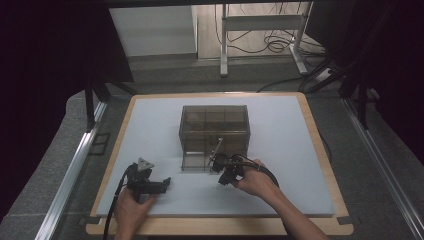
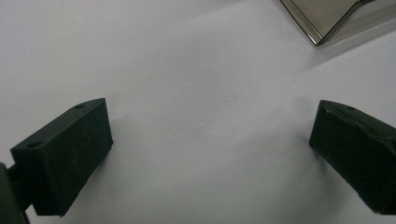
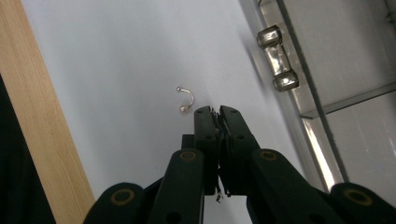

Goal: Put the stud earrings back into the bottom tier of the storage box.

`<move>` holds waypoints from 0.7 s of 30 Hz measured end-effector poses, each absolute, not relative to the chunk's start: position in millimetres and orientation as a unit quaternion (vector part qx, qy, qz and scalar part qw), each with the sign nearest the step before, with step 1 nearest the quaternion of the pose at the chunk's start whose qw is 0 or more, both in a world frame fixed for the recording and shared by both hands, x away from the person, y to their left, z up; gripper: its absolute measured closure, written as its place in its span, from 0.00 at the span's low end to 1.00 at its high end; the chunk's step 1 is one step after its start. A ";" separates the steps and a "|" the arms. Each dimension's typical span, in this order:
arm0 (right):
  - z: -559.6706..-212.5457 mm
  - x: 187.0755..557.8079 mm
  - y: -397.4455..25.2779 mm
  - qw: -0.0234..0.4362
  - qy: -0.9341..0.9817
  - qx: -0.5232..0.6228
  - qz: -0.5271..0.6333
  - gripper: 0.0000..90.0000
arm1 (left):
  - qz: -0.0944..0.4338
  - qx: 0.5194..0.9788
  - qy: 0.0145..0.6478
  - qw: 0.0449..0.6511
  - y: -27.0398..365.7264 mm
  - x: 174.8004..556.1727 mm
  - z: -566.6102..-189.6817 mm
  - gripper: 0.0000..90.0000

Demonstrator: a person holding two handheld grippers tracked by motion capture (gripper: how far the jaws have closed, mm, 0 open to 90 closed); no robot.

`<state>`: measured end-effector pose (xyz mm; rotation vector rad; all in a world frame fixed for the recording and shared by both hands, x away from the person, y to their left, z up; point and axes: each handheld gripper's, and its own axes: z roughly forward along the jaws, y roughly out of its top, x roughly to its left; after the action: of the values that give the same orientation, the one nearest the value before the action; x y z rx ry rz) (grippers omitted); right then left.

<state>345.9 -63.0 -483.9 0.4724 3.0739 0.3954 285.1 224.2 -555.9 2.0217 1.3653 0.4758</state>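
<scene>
Small curved silver earring with pearl end on white mat, just beside right gripper, jaws pressed together. Likely light, slippery, delicate; pinch mid-curve. Left gripper spread, empty.

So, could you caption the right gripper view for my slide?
Shut right gripper beside a small curved earring on the white mat.

- A white table top with a light wooden edge carries everything.
- A smoky, see-through drawer box with inner compartments stands near its middle.
- A small curved earring with a pearl end lies on the bare white, just beside the box's front.
</scene>
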 end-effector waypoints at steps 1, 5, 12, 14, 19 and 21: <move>-483.0 346.7 -63.1 0.002 0.980 0.151 0.127 0.94 | 0.181 0.770 0.520 0.322 224.2 285.1 -555.9 0.00; -478.4 349.7 -63.8 0.000 0.978 0.157 0.139 0.94 | 0.181 0.770 0.520 0.322 224.2 285.1 -555.9 0.00; -470.5 354.5 -66.2 0.003 0.972 0.165 0.169 0.94 | 0.181 0.770 0.520 0.322 224.2 285.1 -555.9 0.00; -469.1 356.3 -67.5 0.004 0.968 0.172 0.181 0.94 | 0.181 0.770 0.520 0.322 224.2 285.1 -555.9 0.00; -465.5 361.5 -70.4 0.009 0.962 0.184 0.203 0.94 | 0.181 0.770 0.520 0.322 224.2 285.1 -555.9 0.00; -464.1 363.3 -71.0 0.011 0.960 0.188 0.209 0.94 | 0.181 0.770 0.520 0.322 224.2 285.1 -555.9 0.00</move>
<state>363.3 -71.0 -464.1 0.5855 2.9931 0.6532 285.1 224.2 -555.9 2.0212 1.3655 0.4754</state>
